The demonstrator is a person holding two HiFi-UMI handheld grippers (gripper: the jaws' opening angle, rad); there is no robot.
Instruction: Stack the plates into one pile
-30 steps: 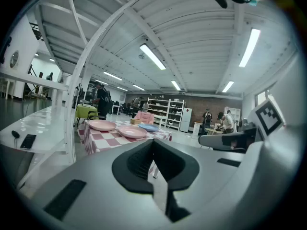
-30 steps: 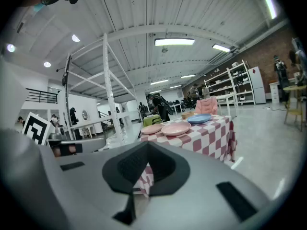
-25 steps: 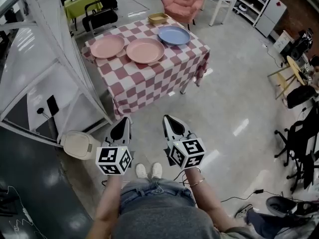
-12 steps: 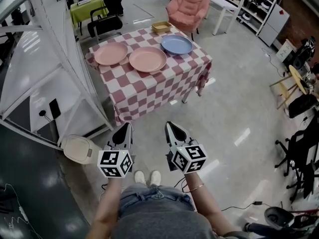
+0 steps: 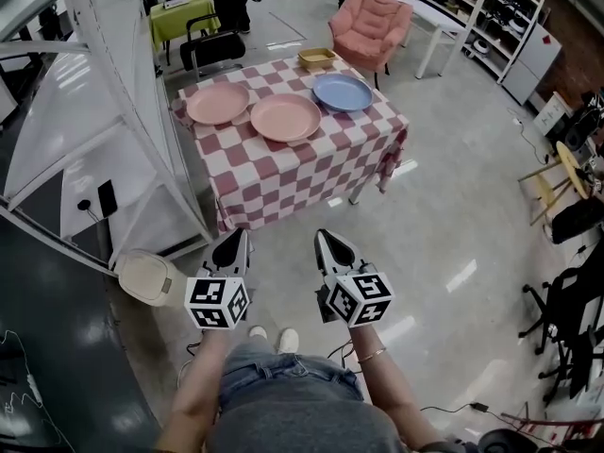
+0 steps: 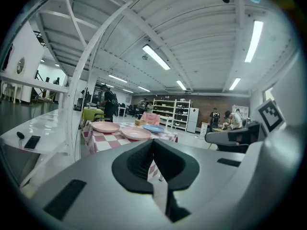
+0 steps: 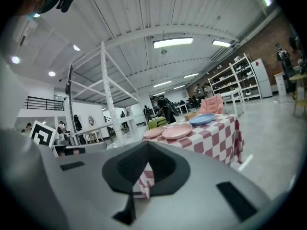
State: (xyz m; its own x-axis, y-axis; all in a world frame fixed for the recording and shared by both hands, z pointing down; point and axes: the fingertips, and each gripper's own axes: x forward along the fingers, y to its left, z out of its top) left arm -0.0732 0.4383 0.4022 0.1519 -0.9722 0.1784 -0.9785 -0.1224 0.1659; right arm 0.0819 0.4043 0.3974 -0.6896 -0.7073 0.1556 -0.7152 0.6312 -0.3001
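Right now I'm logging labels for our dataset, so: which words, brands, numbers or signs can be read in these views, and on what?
None: no readable text in any view.
The left tool and right tool: square black-and-white marker patterns only, no letters.
On the shelves at the back: any print is too small to read.

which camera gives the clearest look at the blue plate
The head view: it looks down on the blue plate, showing its whole round face. The left gripper view shows the plate far off, nearly edge-on; the right gripper view shows the plate likewise.
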